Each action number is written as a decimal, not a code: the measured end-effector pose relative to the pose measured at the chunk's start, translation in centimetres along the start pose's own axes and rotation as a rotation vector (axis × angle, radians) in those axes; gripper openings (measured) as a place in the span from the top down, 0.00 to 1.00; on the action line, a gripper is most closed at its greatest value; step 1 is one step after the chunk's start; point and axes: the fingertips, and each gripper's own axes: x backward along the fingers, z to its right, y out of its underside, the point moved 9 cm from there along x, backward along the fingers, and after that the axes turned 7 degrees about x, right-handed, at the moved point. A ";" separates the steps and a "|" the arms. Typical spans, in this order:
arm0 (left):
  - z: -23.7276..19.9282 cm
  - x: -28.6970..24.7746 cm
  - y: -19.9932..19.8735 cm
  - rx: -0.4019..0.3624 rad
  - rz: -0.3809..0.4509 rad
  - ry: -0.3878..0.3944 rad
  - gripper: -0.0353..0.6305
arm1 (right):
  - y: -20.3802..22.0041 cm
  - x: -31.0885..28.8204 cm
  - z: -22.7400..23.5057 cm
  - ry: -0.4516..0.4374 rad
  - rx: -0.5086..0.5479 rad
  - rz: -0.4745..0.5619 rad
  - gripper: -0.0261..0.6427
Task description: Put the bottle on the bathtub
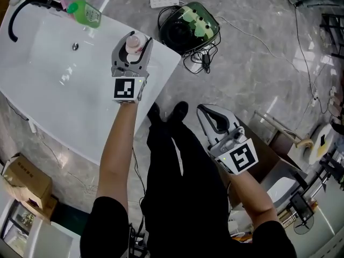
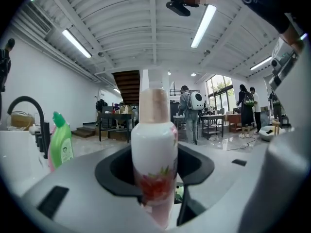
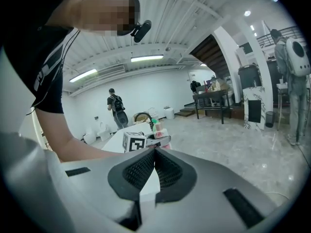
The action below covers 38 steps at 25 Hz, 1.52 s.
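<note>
A white bottle (image 1: 134, 44) with a pink cap and a red flower print stands upright between the jaws of my left gripper (image 1: 133, 48), over the right rim of the white bathtub (image 1: 59, 90). In the left gripper view the bottle (image 2: 154, 154) fills the middle, with the jaws pressed on its lower body. Whether its base touches the rim is hidden. My right gripper (image 1: 210, 120) hangs low by the person's legs, away from the tub, jaws closed together with nothing between them (image 3: 154, 160).
A green bottle (image 1: 85, 12) lies on the tub's far rim beside a black faucet (image 1: 27, 7). A black and green backpack (image 1: 189, 26), cables and a power strip (image 1: 164, 2) lie on the floor beyond. A cardboard box (image 1: 27, 181) sits lower left.
</note>
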 end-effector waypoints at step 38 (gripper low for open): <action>-1.3 -2.4 5.6 -0.018 0.050 0.043 0.62 | 1.7 -5.5 2.1 0.019 0.038 0.078 0.94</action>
